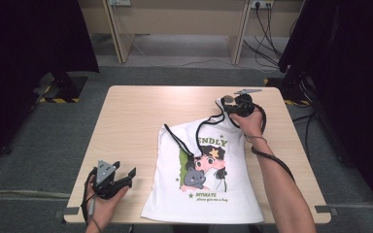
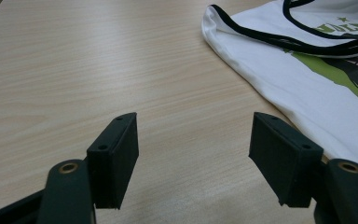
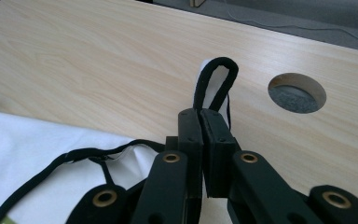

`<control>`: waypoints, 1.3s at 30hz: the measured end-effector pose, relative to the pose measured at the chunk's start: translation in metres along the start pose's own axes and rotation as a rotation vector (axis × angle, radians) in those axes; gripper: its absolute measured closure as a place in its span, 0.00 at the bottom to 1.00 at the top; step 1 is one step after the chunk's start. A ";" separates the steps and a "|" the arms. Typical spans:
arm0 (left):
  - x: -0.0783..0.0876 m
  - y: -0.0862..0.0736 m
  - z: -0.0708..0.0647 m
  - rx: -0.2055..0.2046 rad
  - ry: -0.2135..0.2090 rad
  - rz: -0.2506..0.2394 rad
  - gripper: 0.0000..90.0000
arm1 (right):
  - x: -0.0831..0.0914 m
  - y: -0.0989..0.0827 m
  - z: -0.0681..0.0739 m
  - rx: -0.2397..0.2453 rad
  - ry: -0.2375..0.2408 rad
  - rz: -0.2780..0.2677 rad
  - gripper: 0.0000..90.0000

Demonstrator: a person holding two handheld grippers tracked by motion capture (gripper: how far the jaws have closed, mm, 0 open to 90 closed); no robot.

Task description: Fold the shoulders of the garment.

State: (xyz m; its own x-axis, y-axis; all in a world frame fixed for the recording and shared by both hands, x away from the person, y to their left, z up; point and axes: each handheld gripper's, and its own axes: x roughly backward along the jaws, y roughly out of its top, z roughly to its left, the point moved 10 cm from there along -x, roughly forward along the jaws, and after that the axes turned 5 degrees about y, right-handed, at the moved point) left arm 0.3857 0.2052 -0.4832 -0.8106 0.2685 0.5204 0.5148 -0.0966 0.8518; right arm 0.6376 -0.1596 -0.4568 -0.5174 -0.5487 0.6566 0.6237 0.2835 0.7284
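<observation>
Tank top (image 1: 209,179) spread print-up on right half of table (image 1: 136,121). Right gripper (image 1: 234,103) clamped on black-edged shoulder strap (image 3: 216,81) at far corner; best drawn taut without stretching trim. Left gripper (image 2: 193,156) gaping wide, empty, near garment's side edge.

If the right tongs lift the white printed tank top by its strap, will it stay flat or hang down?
The white printed tank top with black trim probably hangs limp: its strap already bends into a loop above the shut right tongs. It seems light, thin cloth lying flat on the pale wooden table. The rest would likely drag and bunch.
</observation>
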 end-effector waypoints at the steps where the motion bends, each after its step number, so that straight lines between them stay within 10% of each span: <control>1: 0.000 0.000 0.000 0.000 0.000 0.000 0.36 | 0.005 0.000 0.004 -0.001 0.013 -0.018 0.98; 23: 0.001 0.000 0.000 0.001 0.000 -0.001 0.36 | 0.029 -0.021 0.068 0.164 0.124 -0.037 0.97; 39: 0.000 0.000 0.000 -0.001 0.007 0.002 0.36 | 0.039 -0.086 0.101 0.331 0.226 0.130 0.96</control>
State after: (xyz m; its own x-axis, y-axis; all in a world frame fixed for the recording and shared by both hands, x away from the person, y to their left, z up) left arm 0.3852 0.2051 -0.4834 -0.8115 0.2620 0.5223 0.5160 -0.0980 0.8509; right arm 0.5046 -0.1262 -0.4741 -0.2825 -0.6401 0.7145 0.4344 0.5787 0.6902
